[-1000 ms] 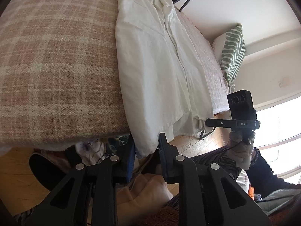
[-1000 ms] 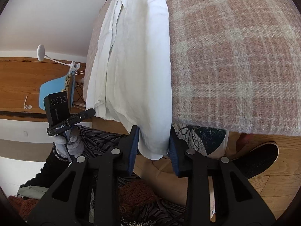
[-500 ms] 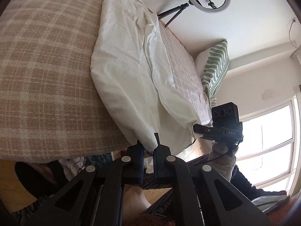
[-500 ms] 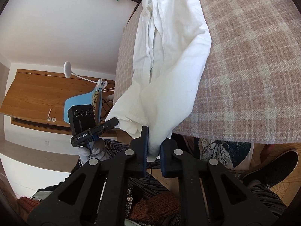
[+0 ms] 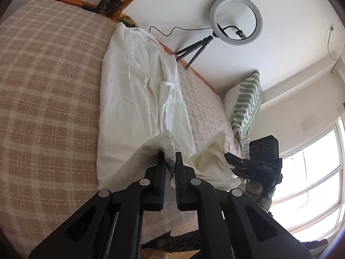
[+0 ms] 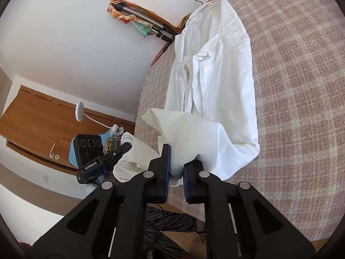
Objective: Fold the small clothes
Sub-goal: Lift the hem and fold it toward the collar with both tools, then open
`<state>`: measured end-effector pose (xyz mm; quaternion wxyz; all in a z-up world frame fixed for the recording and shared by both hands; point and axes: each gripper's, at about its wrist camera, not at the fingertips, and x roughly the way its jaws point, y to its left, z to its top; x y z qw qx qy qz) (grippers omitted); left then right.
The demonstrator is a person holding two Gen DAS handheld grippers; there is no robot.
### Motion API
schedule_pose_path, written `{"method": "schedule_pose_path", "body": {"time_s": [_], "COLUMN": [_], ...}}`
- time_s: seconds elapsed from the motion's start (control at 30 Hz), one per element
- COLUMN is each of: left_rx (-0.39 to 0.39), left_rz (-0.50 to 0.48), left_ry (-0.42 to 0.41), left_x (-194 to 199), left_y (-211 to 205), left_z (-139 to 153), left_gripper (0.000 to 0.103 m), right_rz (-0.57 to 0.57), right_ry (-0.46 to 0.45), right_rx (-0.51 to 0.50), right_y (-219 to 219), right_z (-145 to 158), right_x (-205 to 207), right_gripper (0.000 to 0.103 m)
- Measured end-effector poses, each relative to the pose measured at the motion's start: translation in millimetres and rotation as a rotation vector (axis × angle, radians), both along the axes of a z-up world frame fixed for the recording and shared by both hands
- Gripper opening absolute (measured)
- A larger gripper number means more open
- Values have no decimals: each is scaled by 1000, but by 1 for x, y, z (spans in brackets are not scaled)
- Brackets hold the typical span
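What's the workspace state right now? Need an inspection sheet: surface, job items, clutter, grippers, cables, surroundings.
Surface: bed with a pink-and-cream plaid blanket.
Job's things: white shirt lying lengthwise on the blanket, its near hem lifted off the bed at both corners.
Clutter: nothing seen on the blanket besides the shirt.
Grippers: left gripper shut on one hem corner; right gripper shut on the other.
Cables: black cable runs along the wall from the ring light.
Surroundings: green-striped pillow at the bed's end, window, folded tripod against the wall, blue chair, wooden panel.
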<state>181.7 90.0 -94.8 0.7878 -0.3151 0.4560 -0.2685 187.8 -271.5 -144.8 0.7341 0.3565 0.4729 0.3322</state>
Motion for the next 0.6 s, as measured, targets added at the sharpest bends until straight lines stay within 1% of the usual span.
{"method": "schedule_pose_path", "body": {"time_s": [0.1,0.2,0.27,0.4,0.47,0.53,0.57,0.6], "left_rx": [-7,-3,4,41,40,50,60,67], "left_rz": [42,71,80,76,80,82,77,71], "left_ry": [8,27,40,44,49,60,60,58], "left_x": [19,37,48,62,67,71,73,75], "left_y": [3,6,5,2,1,0,-1,-2], "left_z": [-7,-17,-25,-36,-41,-44,-44,-42], "left_gripper": [6,6,6,6,6,8,10,11], "right_rz": [-24,-51,-67,-82,-83,-81,-76,-75], "right_ry": [15,55,73,116,123,130,138,149], "right_rx": [18,55,47,46,45,46,54,70], "right_y": [-14,-21,-22,-21,-22,-25,-27,-29], "right_z": [-6,-21,-32,-48,-50,-50,-51,-52], "right_x": [24,47,58,70,73,75,76,77], "right_gripper": [12,12,12,12,12,12,12,16]}}
